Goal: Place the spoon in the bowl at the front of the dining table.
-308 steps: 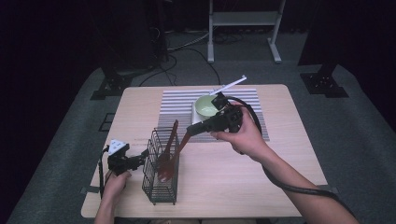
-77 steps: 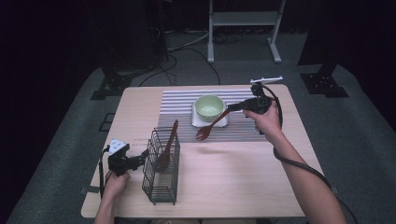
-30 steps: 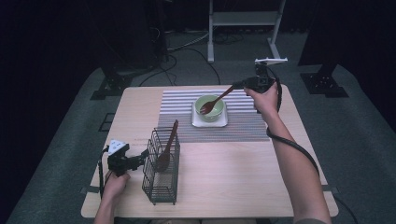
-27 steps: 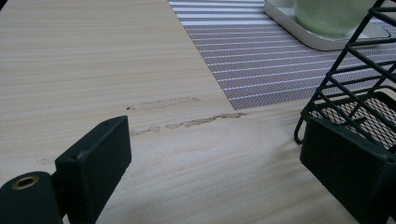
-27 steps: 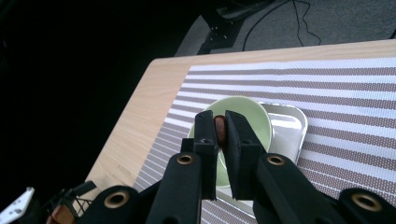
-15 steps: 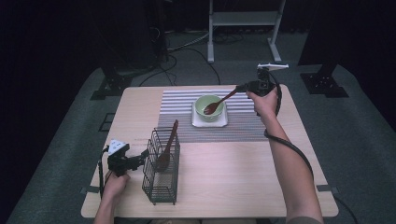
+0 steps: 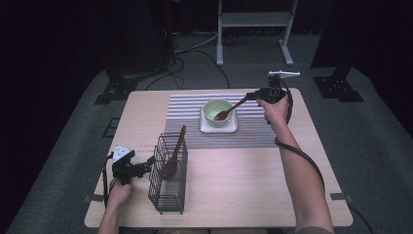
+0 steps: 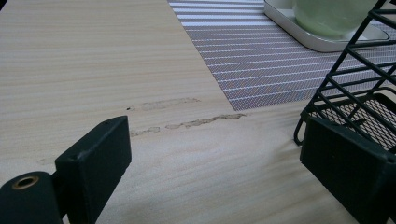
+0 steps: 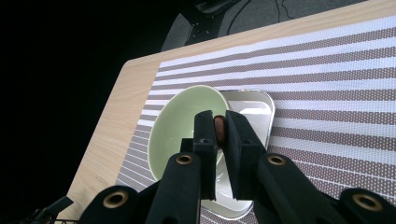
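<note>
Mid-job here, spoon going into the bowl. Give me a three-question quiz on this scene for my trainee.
1. True or false: the right gripper is shut on the spoon.
2. The bowl stands on: A) bare table B) white tray C) the rack.
3. What stands in the rack?

Key
1. True; its jaws clamp the handle.
2. B, the tray on the striped mat.
3. A second spoon, leaning upright, beside the open left gripper.

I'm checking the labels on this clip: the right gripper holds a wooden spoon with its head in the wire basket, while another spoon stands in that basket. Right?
Not quite. In the high view the right gripper holds a wooden spoon with its head in the green bowl, not the wire basket. Another spoon does stand in that basket.
</note>
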Demonstrator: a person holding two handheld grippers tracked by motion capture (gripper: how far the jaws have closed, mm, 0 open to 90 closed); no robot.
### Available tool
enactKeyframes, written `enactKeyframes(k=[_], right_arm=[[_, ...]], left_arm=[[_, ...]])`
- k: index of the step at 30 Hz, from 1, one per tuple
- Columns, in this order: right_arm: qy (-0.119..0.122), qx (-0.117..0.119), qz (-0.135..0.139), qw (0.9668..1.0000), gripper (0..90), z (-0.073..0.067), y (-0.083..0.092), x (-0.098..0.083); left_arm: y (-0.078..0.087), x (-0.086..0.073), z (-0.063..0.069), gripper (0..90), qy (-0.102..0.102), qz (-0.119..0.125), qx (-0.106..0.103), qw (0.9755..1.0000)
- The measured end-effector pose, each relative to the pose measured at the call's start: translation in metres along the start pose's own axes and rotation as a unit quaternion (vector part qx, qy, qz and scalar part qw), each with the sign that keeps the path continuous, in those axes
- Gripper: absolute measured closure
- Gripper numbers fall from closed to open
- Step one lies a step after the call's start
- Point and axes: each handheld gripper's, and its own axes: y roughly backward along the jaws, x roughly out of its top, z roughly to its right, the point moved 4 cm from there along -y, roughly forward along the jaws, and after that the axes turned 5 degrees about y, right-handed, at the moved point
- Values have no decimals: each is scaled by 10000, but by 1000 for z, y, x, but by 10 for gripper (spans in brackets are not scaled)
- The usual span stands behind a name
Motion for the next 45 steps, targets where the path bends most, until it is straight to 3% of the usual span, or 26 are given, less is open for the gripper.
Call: enactKeyframes(k=[11,18,30,45], right_arm=[[-136,25,-47,9999,822,9,-8,-7],[-269,70,-38,9996,741,16,-12,-11],[-451,87,-137,9989,687,25,-17,-19],[-412,302,-313,9982,617,22,-19,-30]], left_arm=[[0,0,0,81,-5,13,8,10000],[0,0,0,80,-2,1,4,10000],[0,0,0,81,-6,10,1,10000],[0,0,0,81,-41,-23,4,10000]])
